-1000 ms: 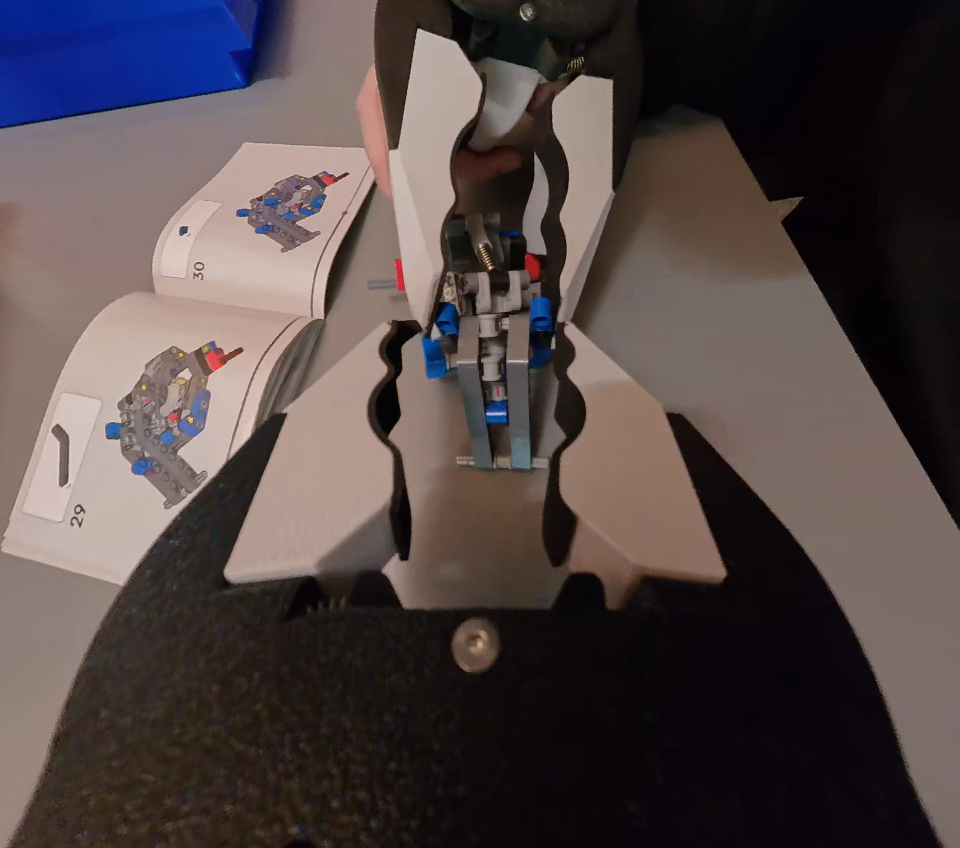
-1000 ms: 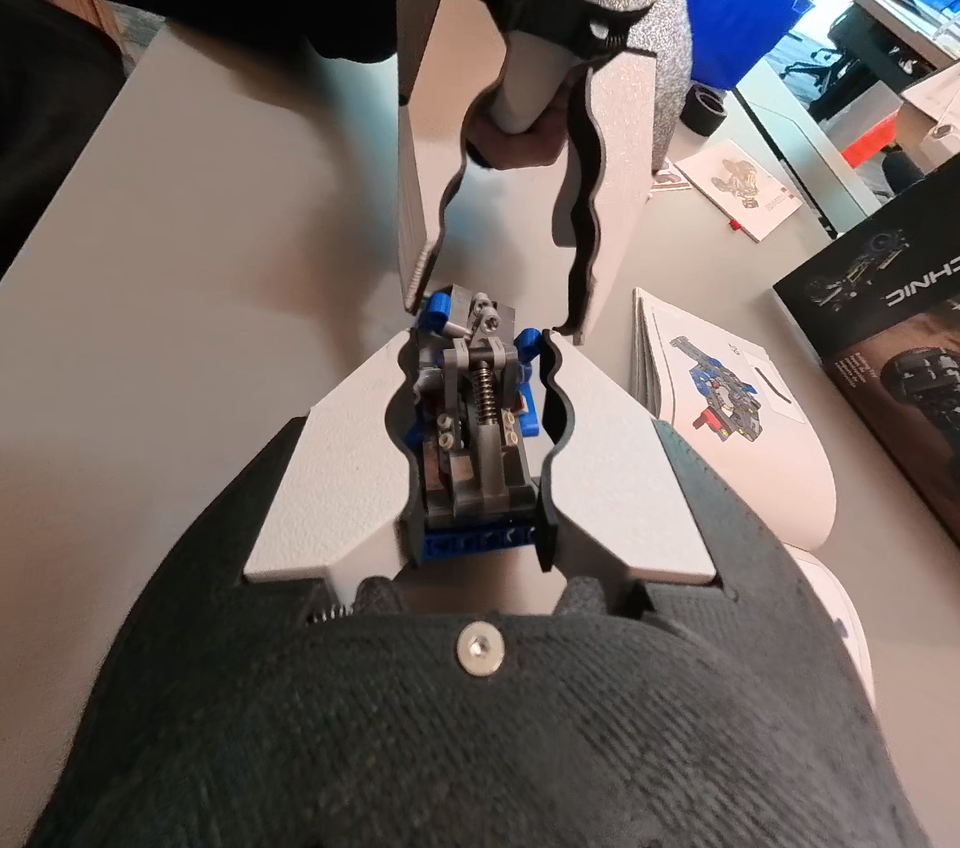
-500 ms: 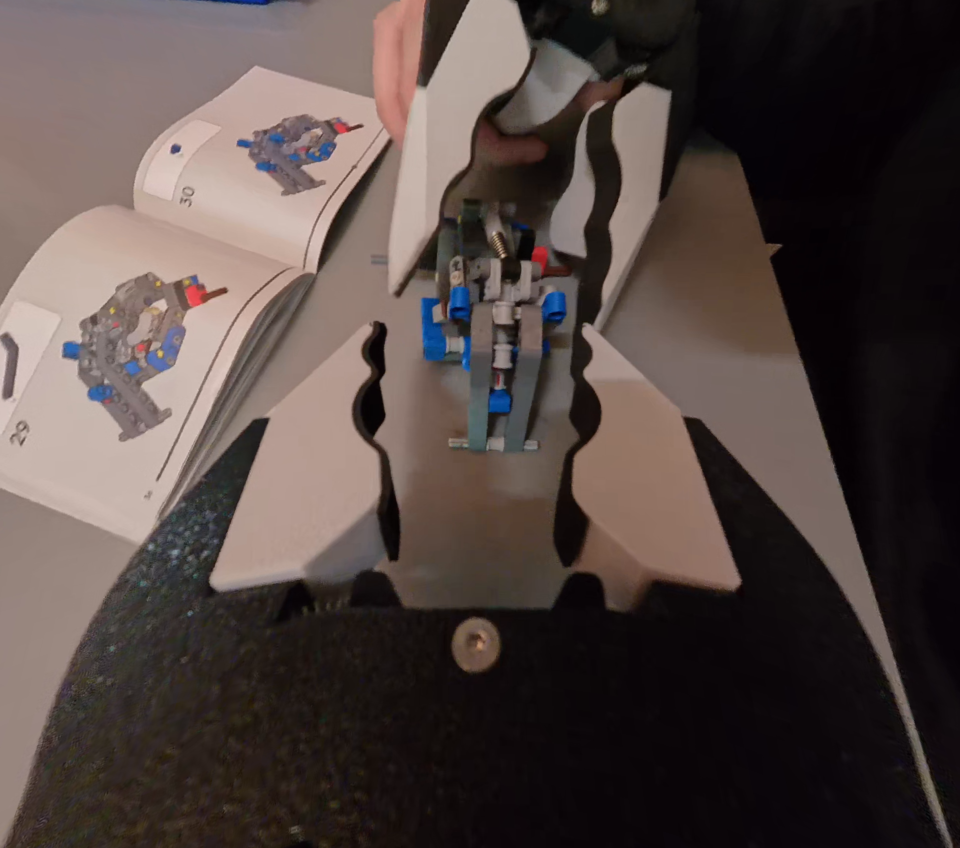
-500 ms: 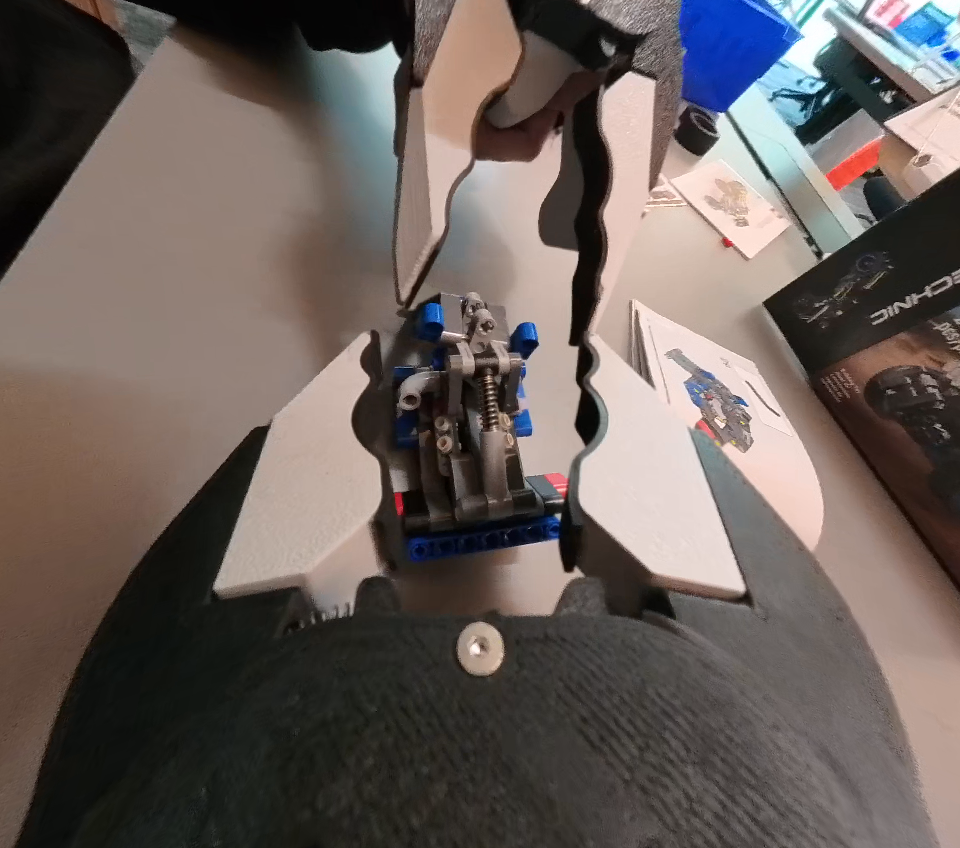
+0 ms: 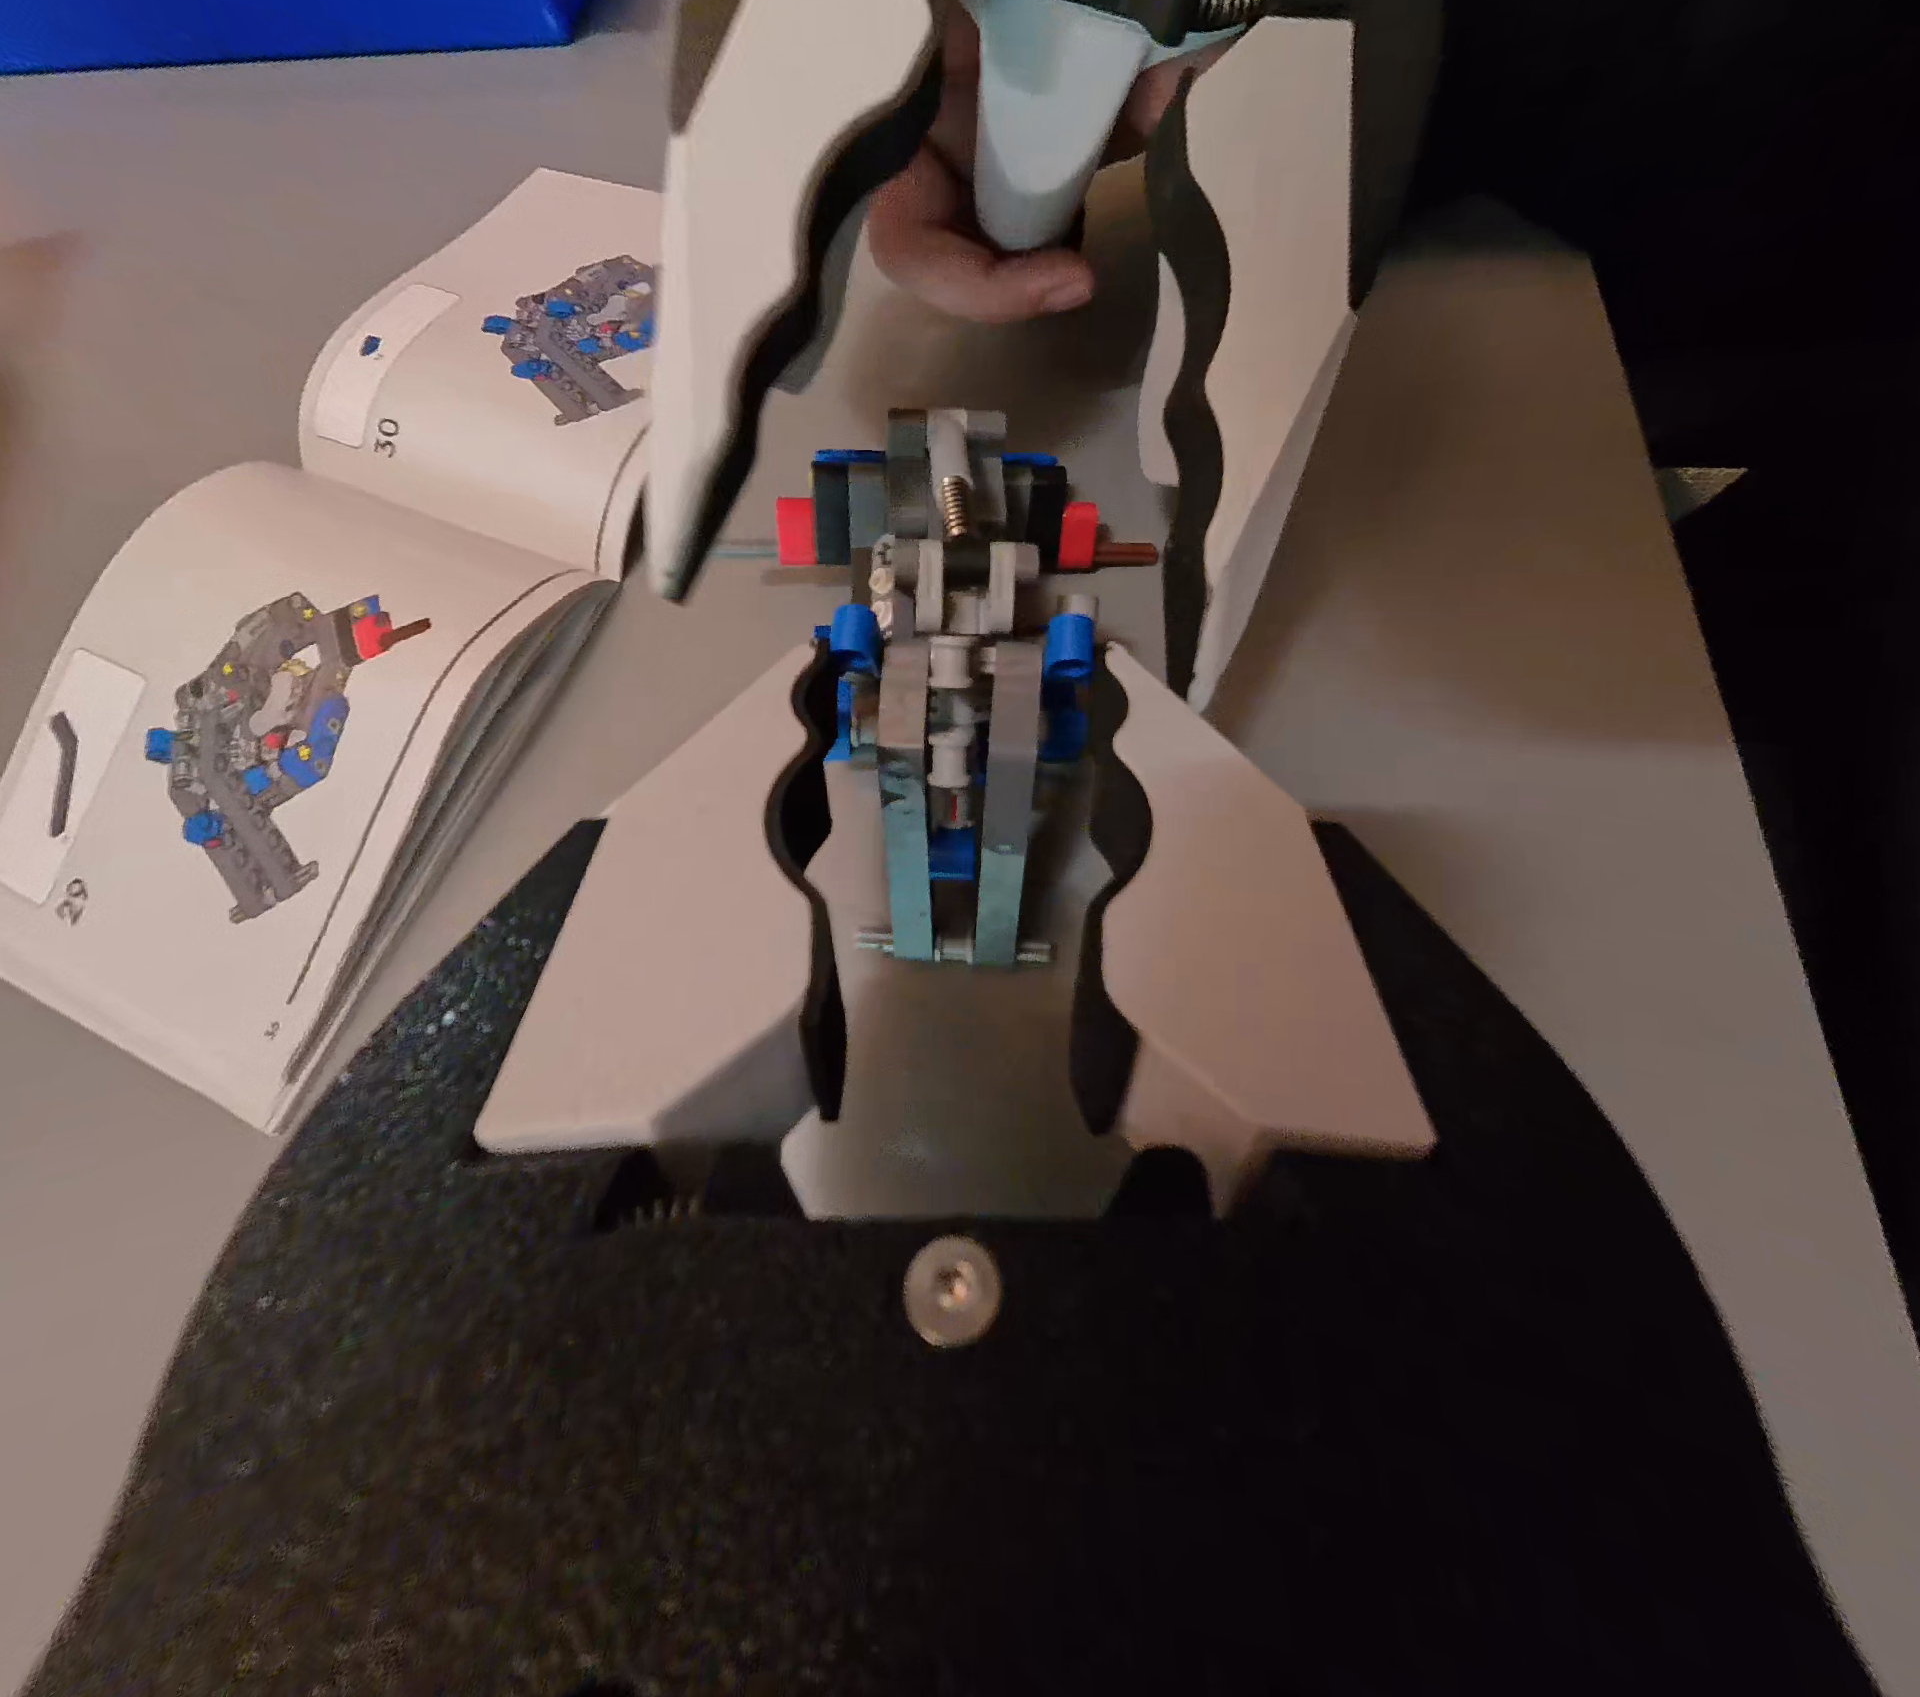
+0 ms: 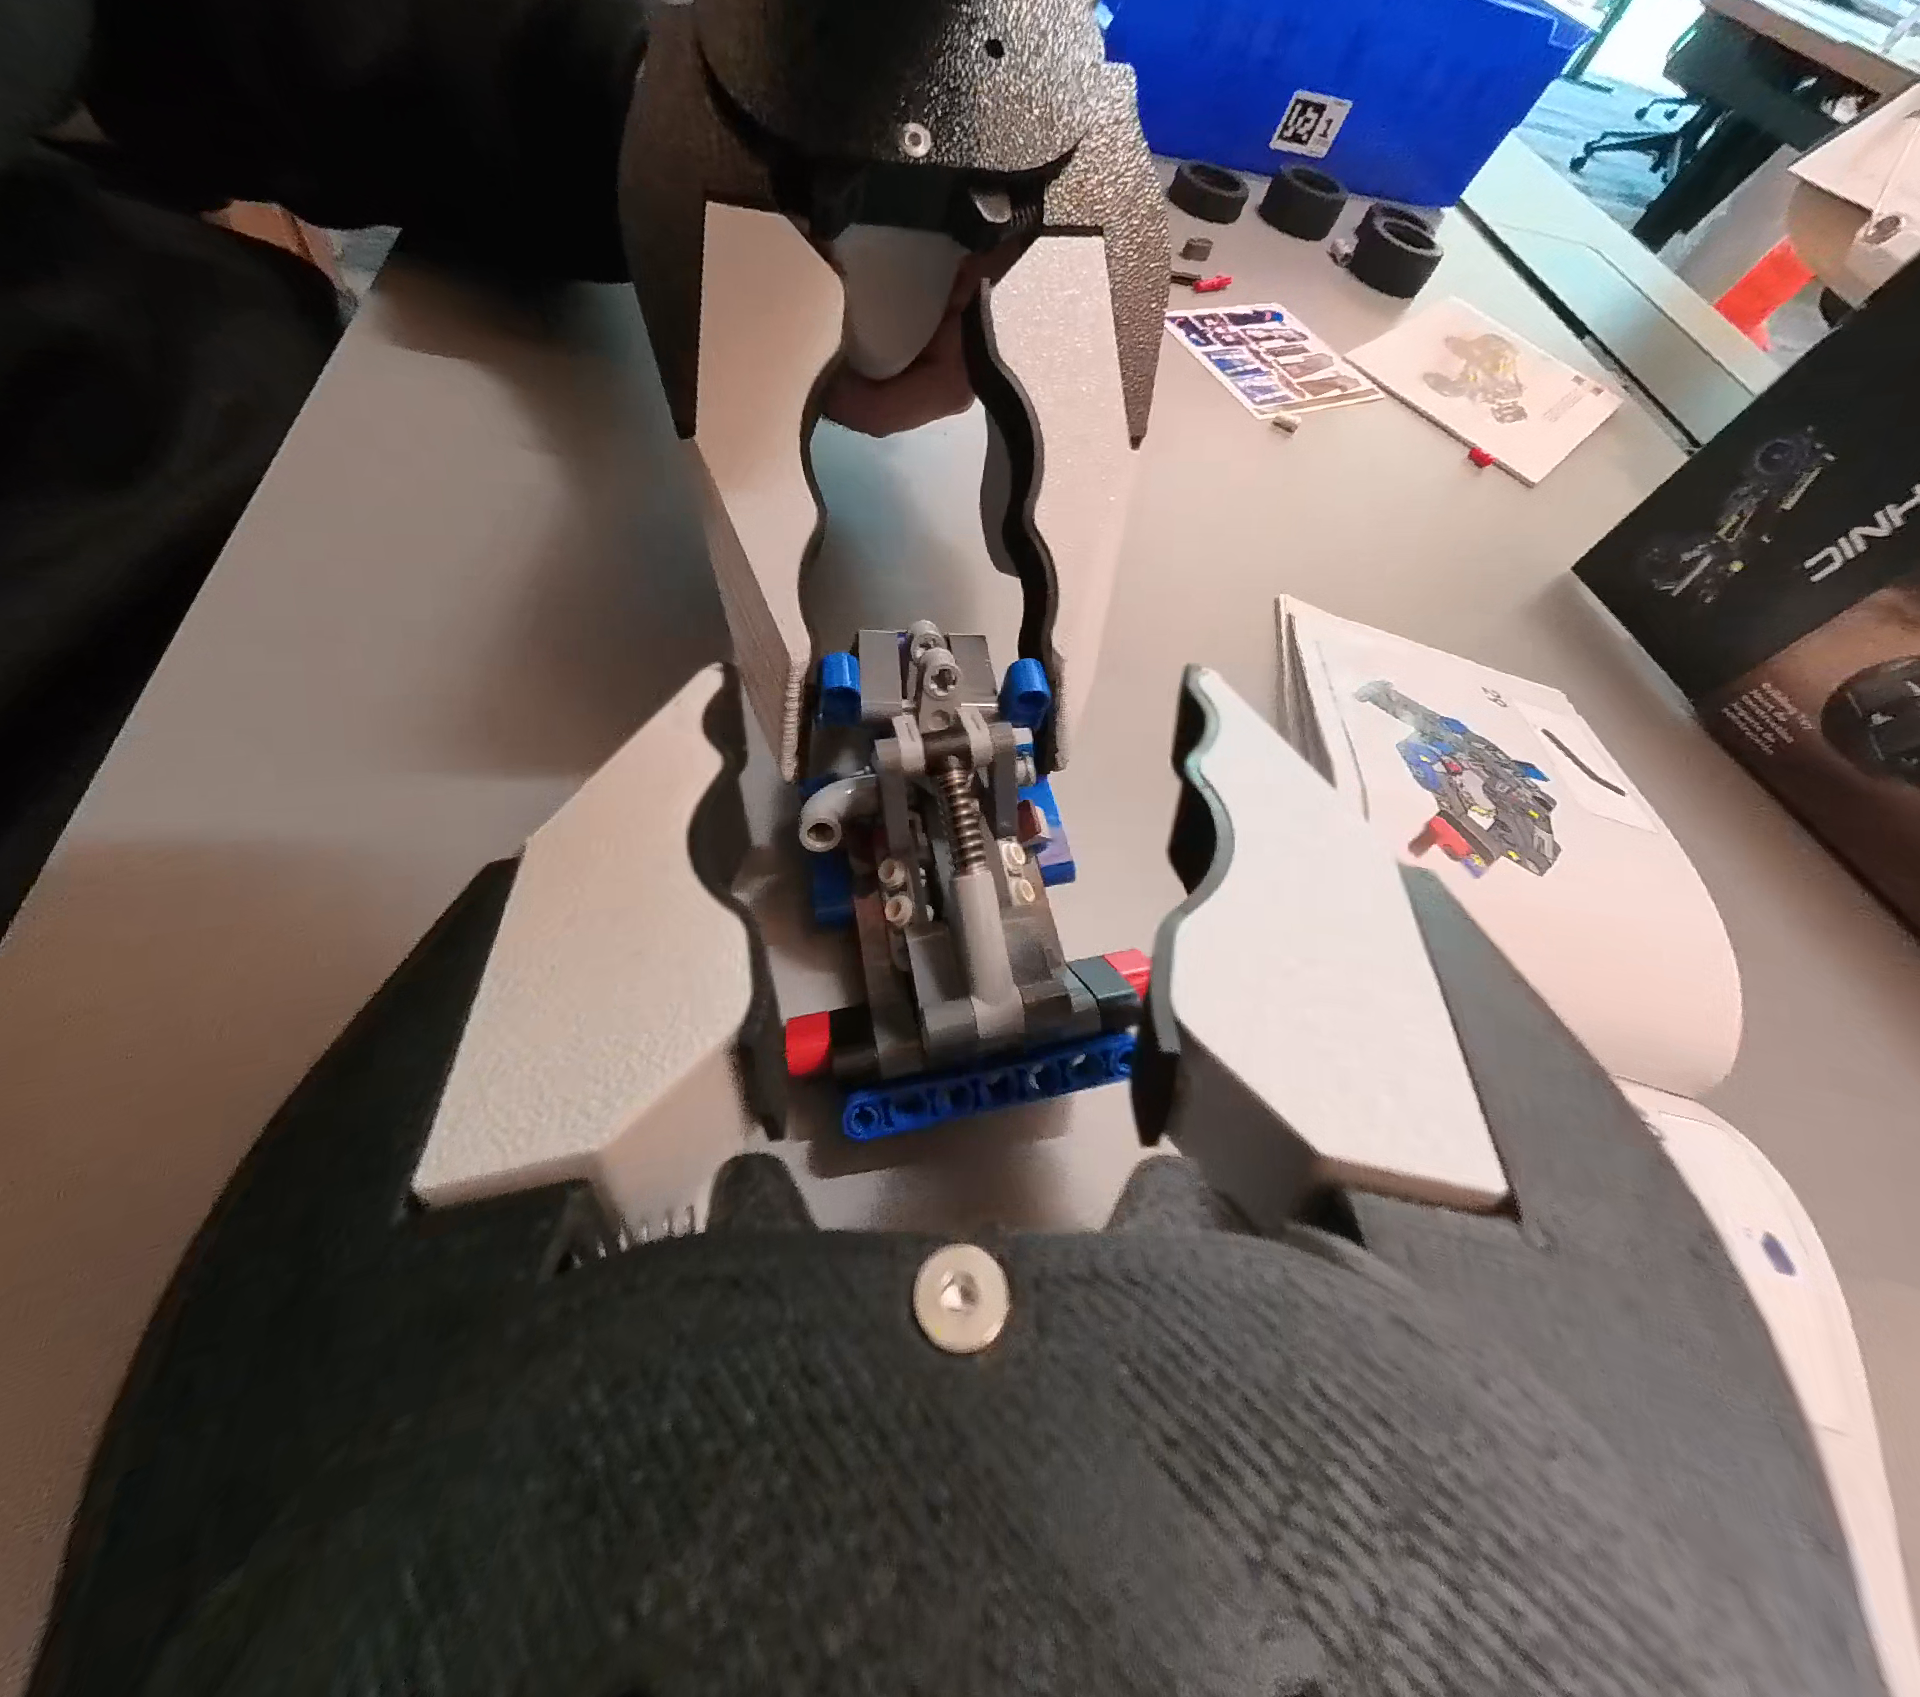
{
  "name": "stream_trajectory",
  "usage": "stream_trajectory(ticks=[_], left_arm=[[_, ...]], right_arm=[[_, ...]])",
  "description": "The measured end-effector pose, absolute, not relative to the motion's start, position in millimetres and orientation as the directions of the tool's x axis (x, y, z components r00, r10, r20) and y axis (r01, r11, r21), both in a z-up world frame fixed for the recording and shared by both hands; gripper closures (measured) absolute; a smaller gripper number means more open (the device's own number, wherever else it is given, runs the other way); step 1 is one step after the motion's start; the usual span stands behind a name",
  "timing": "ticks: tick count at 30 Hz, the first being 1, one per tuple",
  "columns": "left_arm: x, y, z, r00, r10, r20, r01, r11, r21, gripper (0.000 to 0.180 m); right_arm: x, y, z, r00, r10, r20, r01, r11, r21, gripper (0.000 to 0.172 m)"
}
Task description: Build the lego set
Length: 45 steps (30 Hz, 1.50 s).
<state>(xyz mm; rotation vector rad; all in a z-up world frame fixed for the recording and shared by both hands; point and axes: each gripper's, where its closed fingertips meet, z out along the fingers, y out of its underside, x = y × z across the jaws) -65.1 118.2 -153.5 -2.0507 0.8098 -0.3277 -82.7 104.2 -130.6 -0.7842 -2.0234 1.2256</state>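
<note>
A small grey and blue brick model (image 5: pixel 956 774) with a metal spring and red end pieces rests on the grey table (image 5: pixel 1455 816). My left gripper (image 5: pixel 961 671) is shut on the model's narrow end, its pads pressed on the blue pins on both sides. The right wrist view shows this grip from the other side: the left gripper (image 6: pixel 920 712) clamps the far end of the model (image 6: pixel 956 899). My right gripper (image 6: pixel 956 691) is open wide and straddles the model's wide end. It also shows in the left wrist view (image 5: pixel 935 608), its fingers spread clear of the model.
An open instruction booklet (image 5: pixel 260 712) lies left of the model, and also shows in the right wrist view (image 6: pixel 1507 764). Blue bins (image 6: pixel 1299 16) stand at the back, with black tyres (image 6: pixel 1299 198), a sticker sheet (image 6: pixel 1268 359) and a leaflet (image 6: pixel 1486 390) before them. A black box (image 6: pixel 1787 587) stands at the right. Only a small space, under 4 cm, lies between the two pairs of fingers.
My right gripper let go of the model and opened wide. My left gripper opened, then closed on the model's narrow end. The model rests on the table.
</note>
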Motion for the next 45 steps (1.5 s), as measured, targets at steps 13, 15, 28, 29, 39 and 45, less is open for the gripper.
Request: stream_trajectory(ticks=[13,15,28,29,39,45], left_arm=[[-69.0,125.6,-154.9,0.768,-0.621,-0.157,-0.472,-0.382,-0.794,0.136],[-71.0,125.9,-155.3,0.764,-0.618,-0.185,-0.498,-0.383,-0.778,0.136],[-70.8,125.1,-155.0,0.746,-0.645,-0.165,-0.498,-0.377,-0.781,0.141],[-71.3,125.3,-155.1,0.747,-0.643,-0.167,-0.498,-0.376,-0.782,0.141],[-72.4,126.9,-154.8,0.748,-0.641,-0.173,-0.494,-0.365,-0.789,0.14],[-65.1,123.3,-155.2,0.738,-0.662,-0.127,-0.446,-0.339,-0.828,0.135]], right_arm=[[-86.2,103.0,-147.1,-0.622,0.749,0.228,0.231,0.454,-0.861,0.104],[-87.0,103.1,-148.1,-0.621,0.746,0.242,0.226,0.466,-0.855,0.105],[-87.7,103.2,-148.1,-0.617,0.75,0.238,0.234,0.464,-0.854,0.11],[-88.0,103.2,-148.1,-0.615,0.752,0.238,0.235,0.463,-0.854,0.11],[-89.4,104.8,-147.9,-0.609,0.758,0.235,0.24,0.458,-0.856,0.109],[-84.8,102.2,-141.6,-0.625,0.741,0.245,0.19,0.449,-0.873,0.101]])
